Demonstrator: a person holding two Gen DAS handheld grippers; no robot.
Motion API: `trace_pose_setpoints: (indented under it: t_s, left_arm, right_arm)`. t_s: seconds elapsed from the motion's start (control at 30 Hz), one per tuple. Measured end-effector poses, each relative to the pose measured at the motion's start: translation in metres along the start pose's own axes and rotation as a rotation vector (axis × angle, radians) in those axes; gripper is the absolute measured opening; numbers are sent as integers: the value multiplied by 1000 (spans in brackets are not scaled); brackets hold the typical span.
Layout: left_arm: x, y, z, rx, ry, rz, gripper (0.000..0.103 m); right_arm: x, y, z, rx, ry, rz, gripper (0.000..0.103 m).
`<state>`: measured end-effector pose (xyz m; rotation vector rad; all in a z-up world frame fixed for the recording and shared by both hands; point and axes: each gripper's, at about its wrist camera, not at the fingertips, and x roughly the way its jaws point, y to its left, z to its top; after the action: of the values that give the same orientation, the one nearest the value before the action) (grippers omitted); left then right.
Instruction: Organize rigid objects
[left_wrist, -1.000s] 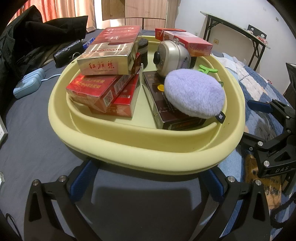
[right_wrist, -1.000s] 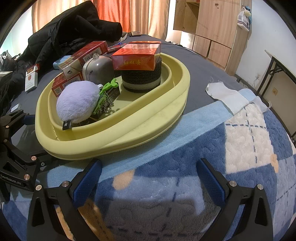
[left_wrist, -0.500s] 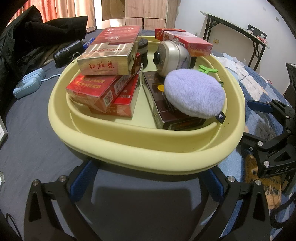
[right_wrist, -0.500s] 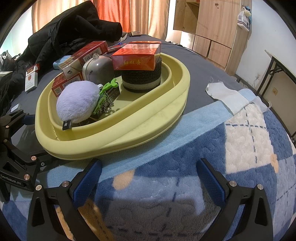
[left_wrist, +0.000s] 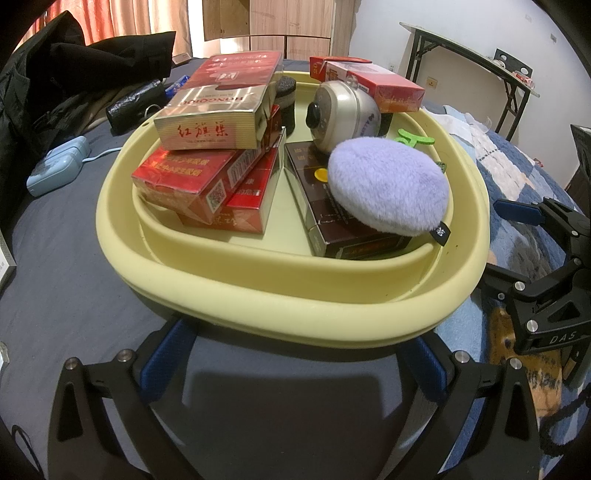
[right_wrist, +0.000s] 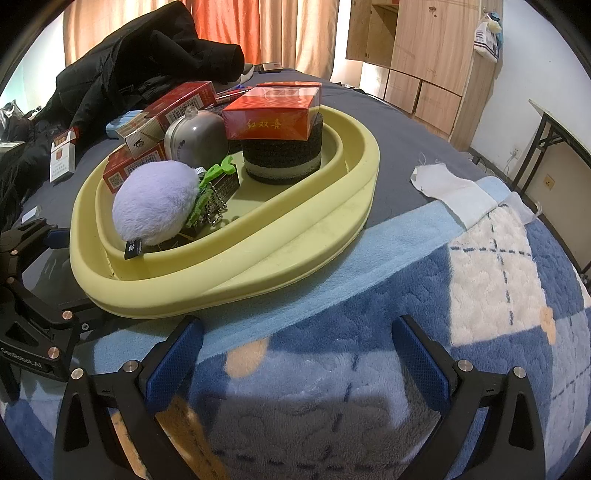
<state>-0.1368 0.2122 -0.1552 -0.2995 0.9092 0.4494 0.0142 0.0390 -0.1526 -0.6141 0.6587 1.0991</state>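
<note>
A pale yellow basin (left_wrist: 280, 295) (right_wrist: 303, 236) sits on the bed. It holds stacked red and gold cigarette boxes (left_wrist: 210, 122), a dark brown box (left_wrist: 317, 206), a lilac fluffy puff (left_wrist: 388, 192) (right_wrist: 155, 203), a silver round tin (left_wrist: 343, 110) (right_wrist: 195, 136), a green clip (right_wrist: 210, 177), and a black roll topped by a red box (right_wrist: 273, 118). My left gripper (left_wrist: 295, 362) is open and empty just in front of the basin's near rim. My right gripper (right_wrist: 295, 362) is open and empty over the blue blanket, right of the basin.
A black jacket (right_wrist: 140, 62) lies at the back. A light blue device (left_wrist: 55, 170) and a cigarette pack (right_wrist: 62, 155) lie on the dark sheet. A white cloth (right_wrist: 454, 188) lies on the blue checked blanket (right_wrist: 480, 295). A folding table (left_wrist: 480, 74) stands by the wall.
</note>
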Motion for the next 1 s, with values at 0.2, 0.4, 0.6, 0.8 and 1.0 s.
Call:
trace_pose_setpoints:
  t_s: [0.2,0.4,0.6,0.8,1.0]
  left_arm:
    - [0,1,0,0,0,0,103]
    - [0,0,0,1,1,1,103]
    - [0,0,0,1,1,1,103]
    - [0,0,0,1,1,1,103]
    - [-1,0,-1,0,-2,3,103]
  right_arm:
    - [0,1,0,0,0,0,103]
    - [0,0,0,1,1,1,103]
    - [0,-1,0,3,0,4,103]
    - [1,-1,0,2,0,2,103]
    - [2,-3,1,2,-1,4,103]
